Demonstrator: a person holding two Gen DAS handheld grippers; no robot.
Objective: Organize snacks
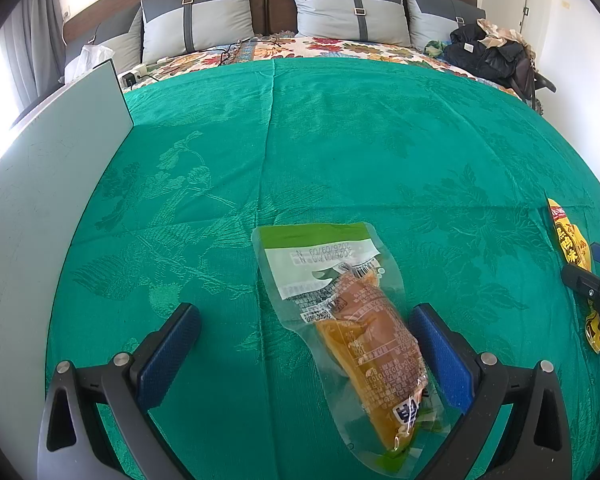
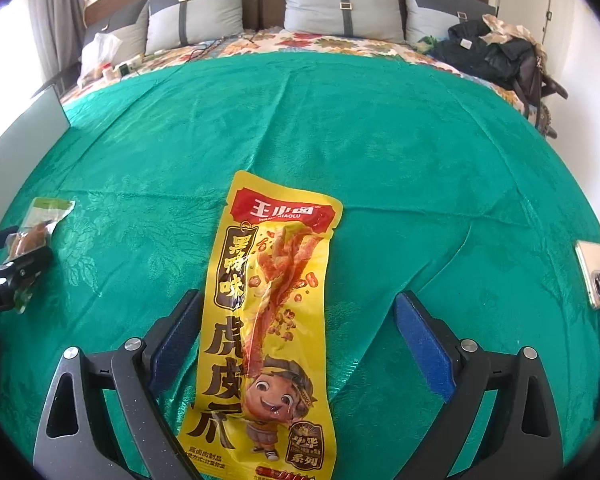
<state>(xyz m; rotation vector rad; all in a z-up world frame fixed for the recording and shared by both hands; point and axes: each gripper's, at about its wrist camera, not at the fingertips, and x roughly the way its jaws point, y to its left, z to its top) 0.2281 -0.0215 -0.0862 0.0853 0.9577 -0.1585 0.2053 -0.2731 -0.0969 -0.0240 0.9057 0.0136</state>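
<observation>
The right claw is wide open and holds nothing. The yellow pack lies flat on the green cloth between its 2 fingers, close by the left one. The left claw is wide open too, with the clear pack lying between its fingers, nearer the right one. Pillows lean at the far end of the bed.

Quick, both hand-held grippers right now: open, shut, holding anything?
Left hand-held gripper: open, straddling the green-topped snack pouch, not gripping it.
Right hand-held gripper: open, the yellow snack packet lying between its fingers, not gripped.
</observation>
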